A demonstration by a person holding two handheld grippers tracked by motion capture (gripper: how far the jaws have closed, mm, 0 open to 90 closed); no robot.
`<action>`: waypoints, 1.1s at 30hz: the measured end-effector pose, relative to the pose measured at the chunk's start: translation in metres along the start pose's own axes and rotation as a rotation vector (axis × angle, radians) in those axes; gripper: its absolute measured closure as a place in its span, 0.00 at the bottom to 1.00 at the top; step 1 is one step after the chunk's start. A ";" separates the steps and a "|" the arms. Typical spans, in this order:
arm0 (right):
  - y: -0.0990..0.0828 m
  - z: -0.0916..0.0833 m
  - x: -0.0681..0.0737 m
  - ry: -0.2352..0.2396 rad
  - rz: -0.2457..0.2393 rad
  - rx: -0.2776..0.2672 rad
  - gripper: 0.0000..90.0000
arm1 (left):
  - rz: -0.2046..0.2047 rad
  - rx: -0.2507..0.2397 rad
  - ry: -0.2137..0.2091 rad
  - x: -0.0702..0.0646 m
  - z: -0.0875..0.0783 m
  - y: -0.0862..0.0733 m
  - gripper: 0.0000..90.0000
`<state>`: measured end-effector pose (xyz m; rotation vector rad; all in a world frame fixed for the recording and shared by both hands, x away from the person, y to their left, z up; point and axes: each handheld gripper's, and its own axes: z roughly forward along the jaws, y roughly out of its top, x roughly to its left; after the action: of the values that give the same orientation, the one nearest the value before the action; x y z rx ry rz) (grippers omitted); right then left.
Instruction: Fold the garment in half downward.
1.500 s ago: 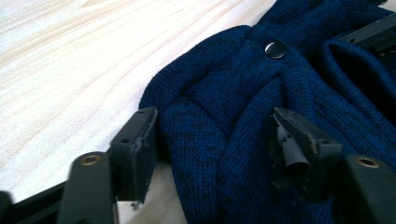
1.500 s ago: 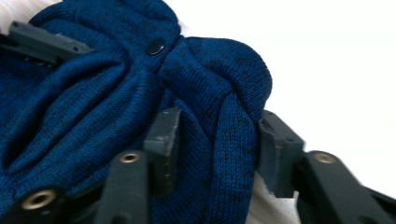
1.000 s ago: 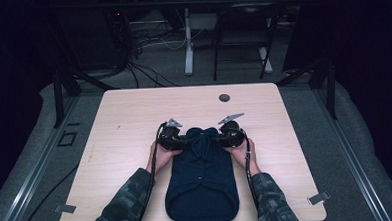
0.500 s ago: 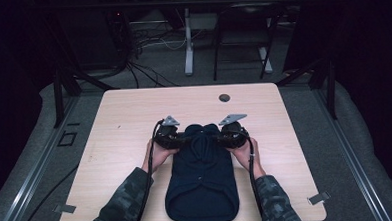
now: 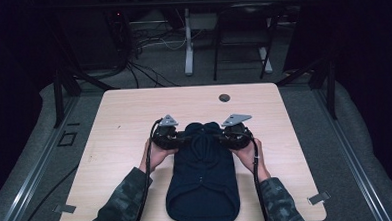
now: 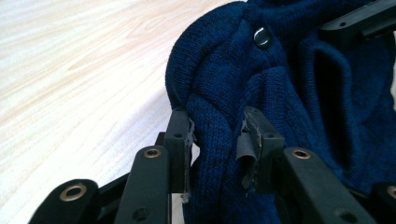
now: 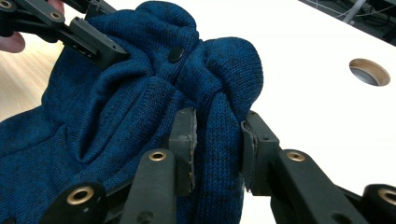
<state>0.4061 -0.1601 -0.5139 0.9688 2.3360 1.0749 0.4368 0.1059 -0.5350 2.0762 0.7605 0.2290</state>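
Note:
A dark blue knit garment lies lengthwise on the wooden table, its far end bunched up and lifted. My left gripper is shut on a thick fold at the left side of that end. In the left gripper view the pads press the knit, and the jaws have just been closing a little tighter on it. My right gripper is shut on a fold at the right side, its pads squeezing the knit. A dark button sits on the bunched part between the two grippers.
A round cable hole sits near the table's far edge. Bare tabletop lies left, right and beyond the garment. Camouflage sleeves come in from the near edge. Behind the table are cables and table legs on the floor.
Both grippers have risen a little and drawn the garment's far end up with them. That end now bunches higher off the table.

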 end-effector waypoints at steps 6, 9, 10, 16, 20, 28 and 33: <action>-0.001 -0.008 -0.003 0.026 0.021 -0.013 0.75 | 0.046 -0.034 -0.001 -0.008 -0.008 0.003 0.77; -0.002 -0.012 -0.006 0.049 0.042 -0.018 0.73 | 0.077 -0.044 0.007 -0.013 -0.011 0.005 0.77; -0.003 -0.013 -0.006 0.050 0.052 -0.019 0.73 | 0.083 -0.051 0.006 -0.014 -0.011 0.005 0.77; -0.006 -0.017 -0.009 0.089 0.087 -0.025 0.70 | 0.120 -0.077 0.008 -0.021 -0.017 0.008 0.78; -0.007 -0.021 -0.010 0.096 0.085 -0.026 0.70 | 0.142 -0.090 0.011 -0.025 -0.020 0.009 0.78; -0.007 -0.028 -0.008 0.097 0.094 -0.045 0.70 | 0.170 -0.118 -0.008 -0.028 -0.027 0.011 0.78; -0.007 -0.030 -0.008 0.109 0.101 -0.051 0.70 | 0.204 -0.120 0.002 -0.031 -0.030 0.012 0.78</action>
<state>0.3904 -0.1840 -0.4997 1.0425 2.3547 1.2505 0.4045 0.1030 -0.5040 2.0386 0.5225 0.3800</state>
